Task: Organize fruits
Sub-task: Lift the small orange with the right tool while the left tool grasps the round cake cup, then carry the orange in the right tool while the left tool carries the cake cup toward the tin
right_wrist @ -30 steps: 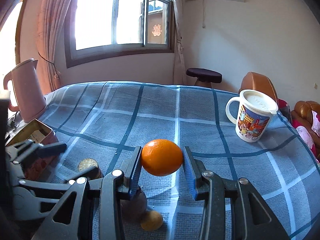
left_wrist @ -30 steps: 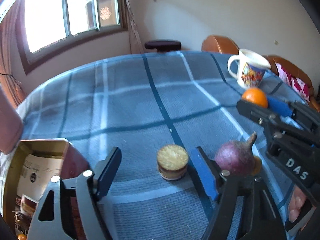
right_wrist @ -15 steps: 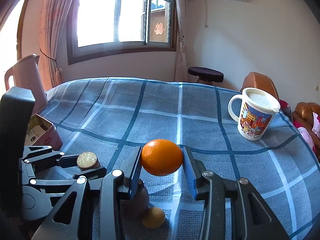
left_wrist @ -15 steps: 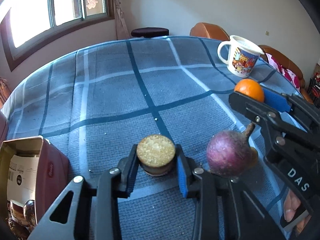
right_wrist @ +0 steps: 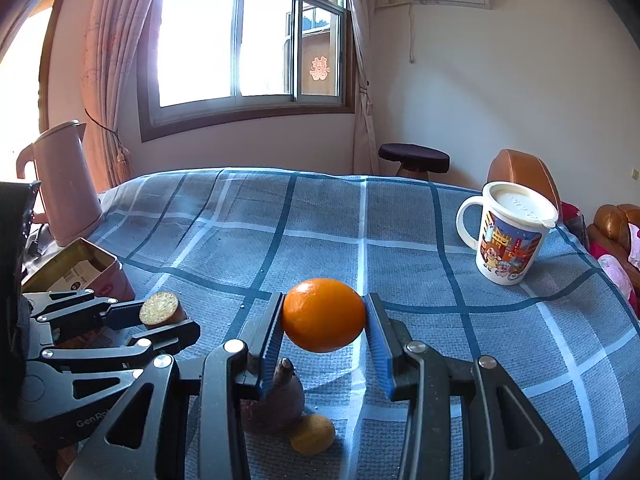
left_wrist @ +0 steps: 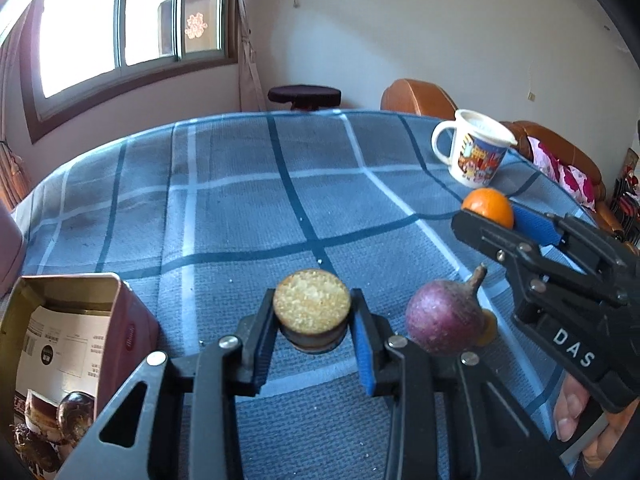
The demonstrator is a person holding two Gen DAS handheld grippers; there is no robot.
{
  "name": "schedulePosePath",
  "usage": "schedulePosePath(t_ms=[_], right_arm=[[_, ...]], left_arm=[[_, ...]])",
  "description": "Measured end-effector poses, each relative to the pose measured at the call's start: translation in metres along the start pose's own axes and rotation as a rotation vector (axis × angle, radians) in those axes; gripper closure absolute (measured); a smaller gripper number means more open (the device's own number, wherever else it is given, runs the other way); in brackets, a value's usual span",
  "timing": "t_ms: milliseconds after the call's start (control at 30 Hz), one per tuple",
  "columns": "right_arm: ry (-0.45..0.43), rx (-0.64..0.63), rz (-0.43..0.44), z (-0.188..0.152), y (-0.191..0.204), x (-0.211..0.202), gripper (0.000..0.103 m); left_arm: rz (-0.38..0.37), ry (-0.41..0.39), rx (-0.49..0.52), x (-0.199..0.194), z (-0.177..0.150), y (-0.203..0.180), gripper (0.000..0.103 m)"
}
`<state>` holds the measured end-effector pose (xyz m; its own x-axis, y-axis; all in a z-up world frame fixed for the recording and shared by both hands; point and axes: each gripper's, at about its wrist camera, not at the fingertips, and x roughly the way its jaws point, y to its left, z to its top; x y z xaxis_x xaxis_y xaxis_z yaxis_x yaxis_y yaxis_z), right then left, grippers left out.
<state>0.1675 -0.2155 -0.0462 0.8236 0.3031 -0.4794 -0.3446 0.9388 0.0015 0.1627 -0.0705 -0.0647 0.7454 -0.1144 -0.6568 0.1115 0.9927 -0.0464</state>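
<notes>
My left tool (left_wrist: 312, 332) is clamped on a small round disc-shaped piece (left_wrist: 311, 312) with a pale grainy top and a dark side, the pads pressing its flanks; it looks lifted just clear of the checked blue cloth (left_wrist: 248, 200) on the counter, though I cannot be sure it is off the surface; my right tool (right_wrist: 324, 322) holds the orange (right_wrist: 324, 320) squeezed between its blue pads, in the air above the cloth.

The relation that matters is where the open tin box (left_wrist: 76, 332) lies from my left tool: it stands to the left of the piece and slightly nearer me, its open mouth turned my way, close beside the left finger; so, if the box is where things go, I judge the left hand is much the nearer one, and the move would be a short swing leftward.

To the right of the held piece sits the purple round fruit (left_wrist: 444, 326) with a stub stem pointing up and to the right, a small yellow fruit (right_wrist: 313, 434) touching it behind; both lie under my right tool, between the two hands; the mug (right_wrist: 510, 238) stands well apart at the far right.
</notes>
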Motion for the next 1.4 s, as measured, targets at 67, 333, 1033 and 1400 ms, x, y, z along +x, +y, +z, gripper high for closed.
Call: schedulePosePath(t_ms=[67, 333, 1033, 1400], right_arm=[[-0.009, -0.004, 0.001, 0.0, 0.001, -0.002, 0.062], [-0.044, -0.005, 0.002, -0.001, 0.004, -0.009, 0.062], [-0.114, -0.021, -0.012, -0.003, 0.009, -0.023, 0.062], [-0.158, -0.043, -0.031, -0.005, 0.016, -0.031, 0.062]], left_arm=[[0.002, -0.016, 0.005, -0.003, 0.0, -0.001, 0.067], [0.019, -0.07, 0.0, -0.014, -0.001, 0.001, 0.067], [0.049, -0.188, 0.026, -0.038, -0.008, -0.005, 0.067], [0.057, -0.238, 0.026, -0.049, -0.012, -0.005, 0.067]])
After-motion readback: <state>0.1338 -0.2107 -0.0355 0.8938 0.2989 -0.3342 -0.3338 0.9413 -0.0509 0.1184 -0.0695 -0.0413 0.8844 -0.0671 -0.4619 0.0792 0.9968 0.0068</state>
